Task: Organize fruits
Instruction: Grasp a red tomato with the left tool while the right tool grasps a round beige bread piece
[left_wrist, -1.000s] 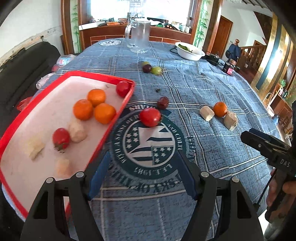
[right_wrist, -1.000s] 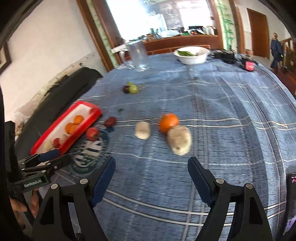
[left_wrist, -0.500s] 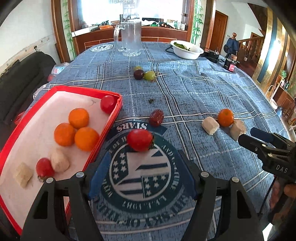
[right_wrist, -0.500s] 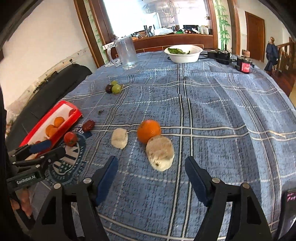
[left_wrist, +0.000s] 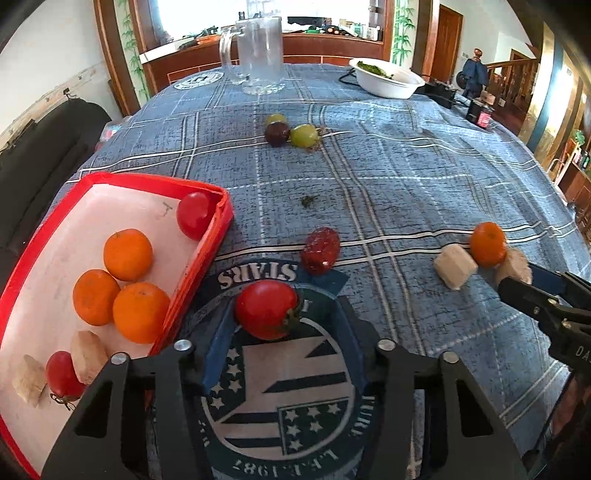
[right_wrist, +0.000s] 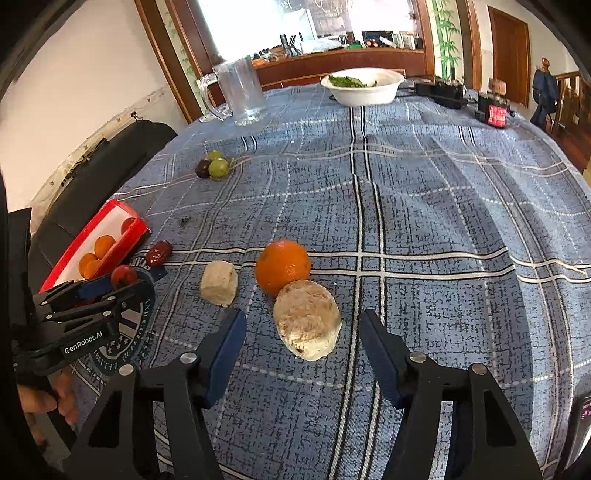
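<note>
Between your left gripper (left_wrist: 284, 343) fingers, which are spread, sits a red tomato (left_wrist: 266, 308) on the cloth's round emblem, not yet pinched; your right gripper (right_wrist: 301, 343), fingers also spread, frames a pale chunk (right_wrist: 307, 319) that touches an orange (right_wrist: 283, 266); a second pale piece (right_wrist: 219, 282) lies just beside them. Left of the tomato, the red tray (left_wrist: 218, 236) already holds three oranges, two tomatoes and a few pale pieces, so I judge the sorting roughly half done; a dark red fruit (left_wrist: 320, 250) waits just beyond the tomato, and three grapes (left_wrist: 291, 132) lie farther out. Mind the tray's raised rim when you carry the tomato over; the desk (left_wrist: 424, 177) beyond is mostly open, with a glass jug (left_wrist: 258, 55) and a white bowl (left_wrist: 386, 79) only at the far edge.
</note>
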